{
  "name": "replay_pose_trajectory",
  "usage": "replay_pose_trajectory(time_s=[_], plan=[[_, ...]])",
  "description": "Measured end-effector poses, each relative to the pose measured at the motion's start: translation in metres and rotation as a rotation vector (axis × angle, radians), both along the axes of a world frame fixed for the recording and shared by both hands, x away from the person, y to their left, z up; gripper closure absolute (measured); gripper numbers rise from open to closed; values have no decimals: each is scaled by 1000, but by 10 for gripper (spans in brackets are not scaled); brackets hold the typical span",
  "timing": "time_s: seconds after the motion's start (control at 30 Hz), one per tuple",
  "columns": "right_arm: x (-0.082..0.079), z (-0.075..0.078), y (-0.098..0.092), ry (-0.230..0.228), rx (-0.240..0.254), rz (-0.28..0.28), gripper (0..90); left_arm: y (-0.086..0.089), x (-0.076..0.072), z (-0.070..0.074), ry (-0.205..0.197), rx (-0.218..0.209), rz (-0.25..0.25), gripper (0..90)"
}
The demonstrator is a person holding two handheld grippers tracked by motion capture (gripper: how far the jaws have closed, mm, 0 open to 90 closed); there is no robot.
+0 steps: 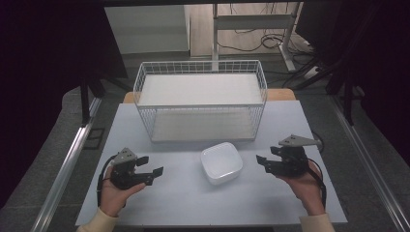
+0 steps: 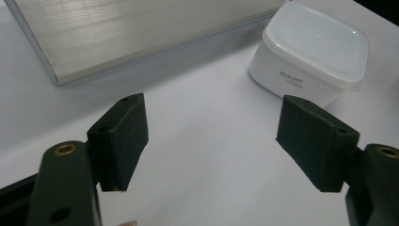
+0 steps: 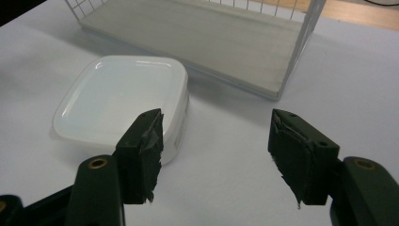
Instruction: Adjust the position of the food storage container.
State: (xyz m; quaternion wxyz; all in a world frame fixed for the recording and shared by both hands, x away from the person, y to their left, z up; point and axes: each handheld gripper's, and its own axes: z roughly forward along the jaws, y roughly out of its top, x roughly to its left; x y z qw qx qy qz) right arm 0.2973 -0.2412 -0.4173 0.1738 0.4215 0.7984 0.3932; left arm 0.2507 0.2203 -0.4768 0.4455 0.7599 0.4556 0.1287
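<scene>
One white table (image 1: 183, 203) carries everything here, its pale top running from the near edge to the far side. At its far middle stands a white wire rack (image 1: 200, 99) with two shelves, the largest thing on the table; the gripper views show its lower shelf board resting on the tabletop. Just near of the rack, roughly at the table's centre and a little to the right, sits a white lidded container (image 1: 221, 162), square with rounded corners, its lid on and a small printed label on one side wall. It stands apart from the rack and touches neither gripper.

The left gripper (image 1: 149, 167) is held in the person's left hand (image 1: 112, 191) at the near left, its jaws pointing right toward the container. In the left gripper view its pads (image 2: 123, 136) stand wide apart with bare tabletop between them, holding nothing.

The right gripper (image 1: 263, 163) is held in the right hand (image 1: 305, 186) at the near right, pointing left at the container, close to it but apart. Its jaws are open too, with worn pads (image 3: 143, 150) and nothing between them.
</scene>
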Motion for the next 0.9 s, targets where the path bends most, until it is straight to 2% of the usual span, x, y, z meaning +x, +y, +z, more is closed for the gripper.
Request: replay_pose_trajectory(time_s=[0.23, 0.47, 0.6, 0.73, 0.8, 0.9], plan=[[19, 4, 11, 26, -22, 13, 445, -1, 0, 0, 4, -1, 9, 250], [32, 1, 17, 52, -32, 16, 465, -1, 1, -2, 9, 3, 3, 250], [40, -2, 26, 68, -55, 30, 478, -1, 1, -1, 6, 0, 15, 250], [47, -5, 35, 88, -68, 44, 503, -2, 0, 0, -4, 11, 7, 249], [50, -6, 39, 100, -74, 55, 546, -3, 0, 0, -7, 17, 5, 249], [55, -10, 44, 136, -95, 67, 701, -4, 0, -1, -7, 18, 2, 249]])
